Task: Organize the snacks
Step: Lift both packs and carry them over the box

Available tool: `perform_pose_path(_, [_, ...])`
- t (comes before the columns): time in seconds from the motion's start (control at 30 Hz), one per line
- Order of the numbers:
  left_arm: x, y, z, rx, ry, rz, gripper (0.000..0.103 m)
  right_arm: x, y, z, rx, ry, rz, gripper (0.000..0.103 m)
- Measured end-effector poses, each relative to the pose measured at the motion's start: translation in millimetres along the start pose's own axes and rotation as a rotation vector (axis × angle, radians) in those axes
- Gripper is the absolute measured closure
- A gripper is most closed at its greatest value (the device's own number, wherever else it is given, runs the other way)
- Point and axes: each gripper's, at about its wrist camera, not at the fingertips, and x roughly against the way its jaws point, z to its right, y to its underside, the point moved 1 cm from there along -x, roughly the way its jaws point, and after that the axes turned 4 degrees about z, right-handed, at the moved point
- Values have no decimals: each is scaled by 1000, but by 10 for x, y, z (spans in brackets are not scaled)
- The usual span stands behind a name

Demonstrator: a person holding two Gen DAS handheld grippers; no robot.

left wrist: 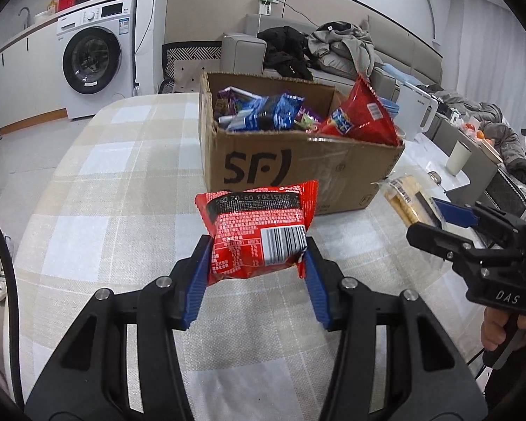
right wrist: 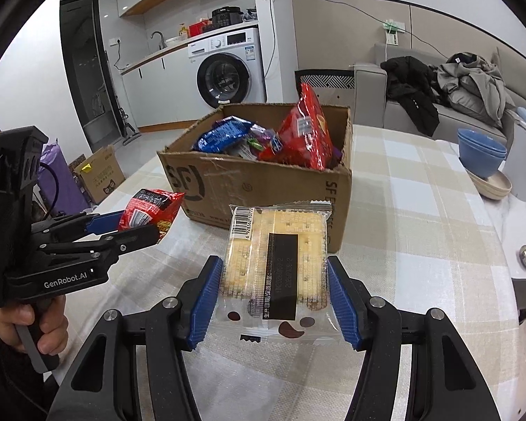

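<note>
1. Nearest the left camera, a red snack packet (left wrist: 259, 231) is clamped between the blue pads of the left hand-held gripper (left wrist: 257, 273) and held clear of the checked counter (left wrist: 122, 182), just short of the cardboard box.
2. In the right wrist view, a clear packet of crackers (right wrist: 277, 266) is gripped at both edges by the right hand-held gripper (right wrist: 276, 298); it is judged to be lifted or barely resting on the counter, which cannot be told for certain.
3. Beyond both, the cardboard box (left wrist: 298, 165) is seen already loaded: a tall red bag (left wrist: 359, 115) leans at one corner and blue packets (left wrist: 266, 112) lie beside it.
4. No other loose snacks are seen on the counter, so the task is judged nearly done; only the two held packets are left to be placed in the box.
</note>
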Motion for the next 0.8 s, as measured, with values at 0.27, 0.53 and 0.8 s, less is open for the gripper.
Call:
perform_pose_path(0.27, [295,-261,1,-5,-7,47,56,70,-203,-87,10,-8,26,43])
perform_pose_path(0.53, [495,-525,33,-18,-6,84,56,127,-470,-134,23,19,71,43])
perform_pose_path(0.8, [560,-770,64,-17,-5,109,56,136,-704,-127,20,37,99,43])
